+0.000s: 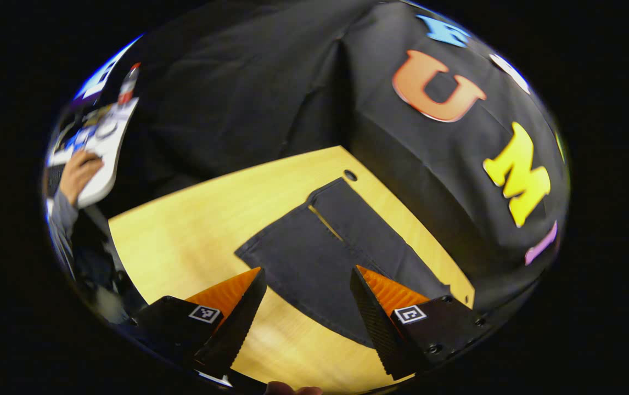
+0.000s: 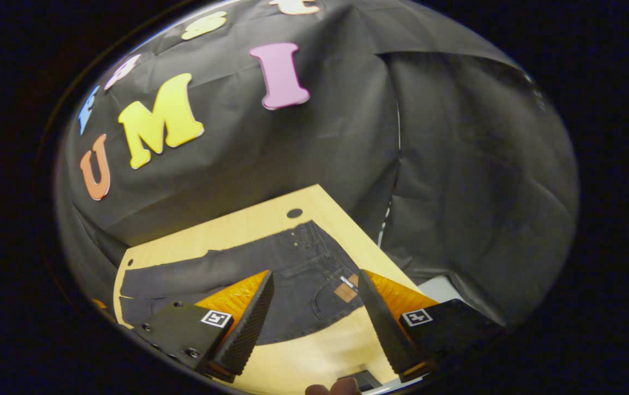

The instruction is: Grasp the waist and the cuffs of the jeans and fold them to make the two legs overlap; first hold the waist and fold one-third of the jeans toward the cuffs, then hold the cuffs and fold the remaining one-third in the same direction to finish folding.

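Note:
Dark jeans (image 1: 358, 230) lie flat on the wooden table (image 1: 183, 230). In the left gripper view I see the two legs side by side with a thin strip of table between them, their cuff ends toward the far corner. My left gripper (image 1: 307, 270) hovers open above the legs and holds nothing. In the right gripper view the jeans (image 2: 226, 274) stretch to the left, with the waist (image 2: 309, 241) and a brown patch (image 2: 344, 291) at the right end. My right gripper (image 2: 315, 272) is open over the waist, apart from the cloth.
The table's far corner has a small round hole (image 1: 350, 175), (image 2: 294, 213), and the black booth cloth hangs right behind it. A hand on a white device (image 1: 95, 159) is at the far left. Bare tabletop (image 2: 314, 345) lies in front of the waist.

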Available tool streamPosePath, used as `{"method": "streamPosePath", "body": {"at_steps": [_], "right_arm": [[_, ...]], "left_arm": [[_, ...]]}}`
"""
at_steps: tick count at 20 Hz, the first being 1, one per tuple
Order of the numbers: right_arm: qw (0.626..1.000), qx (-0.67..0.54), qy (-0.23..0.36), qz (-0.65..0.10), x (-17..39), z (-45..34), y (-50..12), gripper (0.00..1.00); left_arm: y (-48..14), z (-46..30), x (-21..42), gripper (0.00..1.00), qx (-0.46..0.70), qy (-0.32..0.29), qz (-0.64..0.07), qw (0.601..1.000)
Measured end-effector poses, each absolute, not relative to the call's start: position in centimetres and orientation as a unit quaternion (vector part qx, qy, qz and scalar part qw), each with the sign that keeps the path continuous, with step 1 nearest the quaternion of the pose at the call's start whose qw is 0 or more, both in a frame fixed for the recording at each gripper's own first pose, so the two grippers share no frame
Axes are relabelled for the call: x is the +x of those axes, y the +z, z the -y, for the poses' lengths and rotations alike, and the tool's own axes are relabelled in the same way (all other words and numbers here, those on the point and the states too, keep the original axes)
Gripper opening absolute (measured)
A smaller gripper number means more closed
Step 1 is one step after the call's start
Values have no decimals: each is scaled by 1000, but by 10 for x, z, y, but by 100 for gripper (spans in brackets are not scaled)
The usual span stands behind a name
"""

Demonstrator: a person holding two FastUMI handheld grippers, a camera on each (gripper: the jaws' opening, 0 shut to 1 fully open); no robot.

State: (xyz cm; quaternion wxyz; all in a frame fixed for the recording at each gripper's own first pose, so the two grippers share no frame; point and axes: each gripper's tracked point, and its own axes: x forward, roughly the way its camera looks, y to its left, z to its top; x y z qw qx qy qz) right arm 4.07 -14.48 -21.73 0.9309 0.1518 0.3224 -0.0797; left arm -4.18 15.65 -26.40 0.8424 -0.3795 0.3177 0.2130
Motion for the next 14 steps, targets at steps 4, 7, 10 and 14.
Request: {"method": "streamPosePath", "body": {"at_steps": [4,7,10,14], "right_arm": [[880,244,-112,-392,40,168,-252,94],[861,245,-132,-426,40,182,-281,93],[841,243,-139,-464,40,183,-295,98],[821,258,-147,-488,50,172,-309,98]], "left_arm": [[-295,-184,-34,99,-534,269,-329,731],[-304,-212,-22,100,-563,289,-329,701],[-318,-223,-13,100,-540,293,-360,702],[-331,-213,-2,99,-523,296,-402,691]]}}
